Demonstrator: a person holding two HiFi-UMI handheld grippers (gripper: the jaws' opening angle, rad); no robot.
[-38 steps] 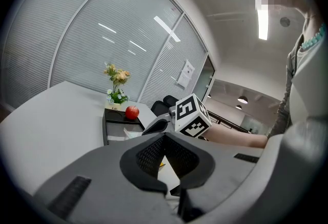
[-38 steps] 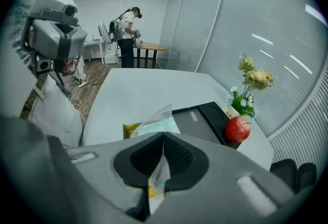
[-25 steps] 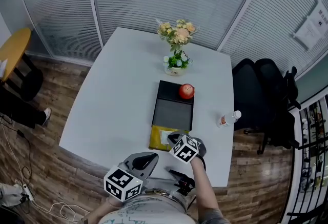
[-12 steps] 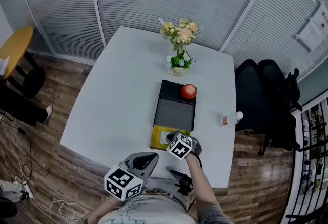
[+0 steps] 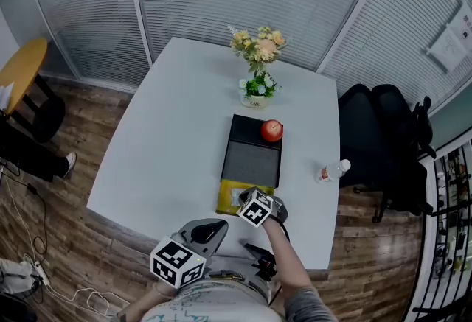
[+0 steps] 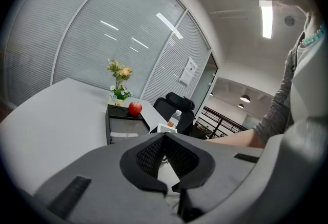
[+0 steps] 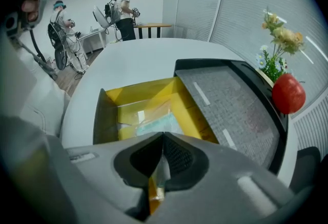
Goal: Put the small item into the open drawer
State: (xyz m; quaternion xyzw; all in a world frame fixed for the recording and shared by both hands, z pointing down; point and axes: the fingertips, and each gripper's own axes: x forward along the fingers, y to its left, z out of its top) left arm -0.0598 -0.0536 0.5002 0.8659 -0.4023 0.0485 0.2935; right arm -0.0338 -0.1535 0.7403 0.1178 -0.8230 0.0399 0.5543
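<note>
As we look down from the head view, the white desk [image 5: 177, 136] carries a black cabinet [image 5: 251, 158] near its middle, with a red apple [image 5: 271, 130] on the cabinet's one o'clock corner and a vase of flowers [image 5: 256, 85] beyond it at twelve o'clock. A yellow drawer [image 5: 223, 199] stands open at the cabinet's six o'clock side, and a water bottle [image 5: 330, 171] sits at four o'clock from the cabinet, near the desk's edge. The right claw [image 5: 251, 199] hangs over the drawer's three o'clock half, marker cube uppermost. The left claw [image 5: 210, 228] is at seven o'clock from it, off the desk's near edge and close to our body.

From the left gripper view, we see that claw's tips meeting with nothing between them. The apple shows at eleven o'clock above the tips, and our sleeve [image 6: 279, 110] reaches in at three o'clock.

From the right gripper view, that claw is closed tight on the small item [image 7: 159, 174], a thin, pale, clear-looking piece pinched between the pads. It is held above the open drawer, which lies at twelve o'clock from the tips and contains a pale packet [image 7: 154, 124]. The cabinet's grey top lies at two o'clock.
</note>
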